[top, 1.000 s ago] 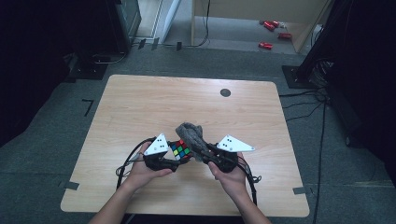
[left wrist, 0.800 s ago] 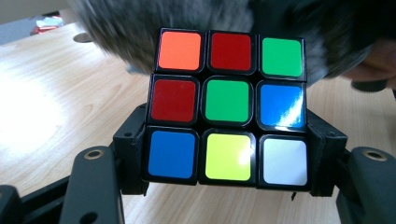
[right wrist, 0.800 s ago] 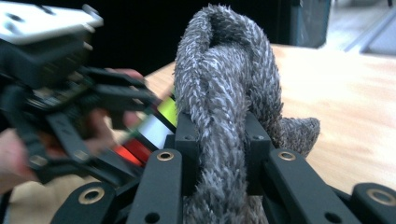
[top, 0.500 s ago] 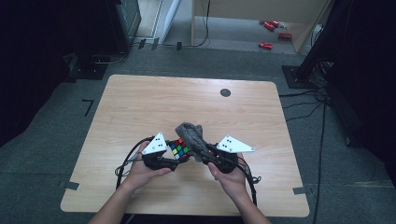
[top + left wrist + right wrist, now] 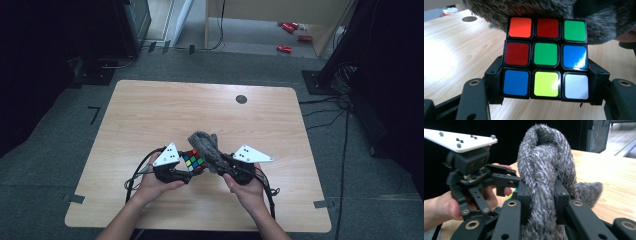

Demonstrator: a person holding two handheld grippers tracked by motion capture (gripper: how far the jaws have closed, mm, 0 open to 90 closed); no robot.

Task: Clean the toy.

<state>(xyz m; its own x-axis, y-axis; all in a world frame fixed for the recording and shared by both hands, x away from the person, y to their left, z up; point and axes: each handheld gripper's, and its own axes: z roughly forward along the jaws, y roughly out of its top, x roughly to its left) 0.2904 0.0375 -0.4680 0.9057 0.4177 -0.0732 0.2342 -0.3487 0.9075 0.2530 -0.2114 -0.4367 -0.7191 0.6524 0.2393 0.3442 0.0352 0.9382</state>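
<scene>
A scrambled colour cube point(image 5: 194, 160) point(image 5: 545, 58) is clamped between the jaws of my left gripper point(image 5: 186, 166) point(image 5: 545, 82), held above the table near its front. Its face toward the camera shows red, green, blue, yellow and white tiles. My right gripper point(image 5: 222, 164) point(image 5: 541, 195) is shut on a fuzzy grey cloth point(image 5: 206, 146) point(image 5: 546, 170), which bunches up between the jaws and rests against the far side of the cube. In the right gripper view the left gripper point(image 5: 506, 178) with its white plate sits close at the left, held by a hand point(image 5: 446, 210).
The wooden table point(image 5: 165, 115) has a dark round hole point(image 5: 241, 99) at the back right. Cables point(image 5: 137, 172) trail from both grippers. Dark equipment stands left and right of the table; small red objects point(image 5: 290, 36) lie on the floor beyond.
</scene>
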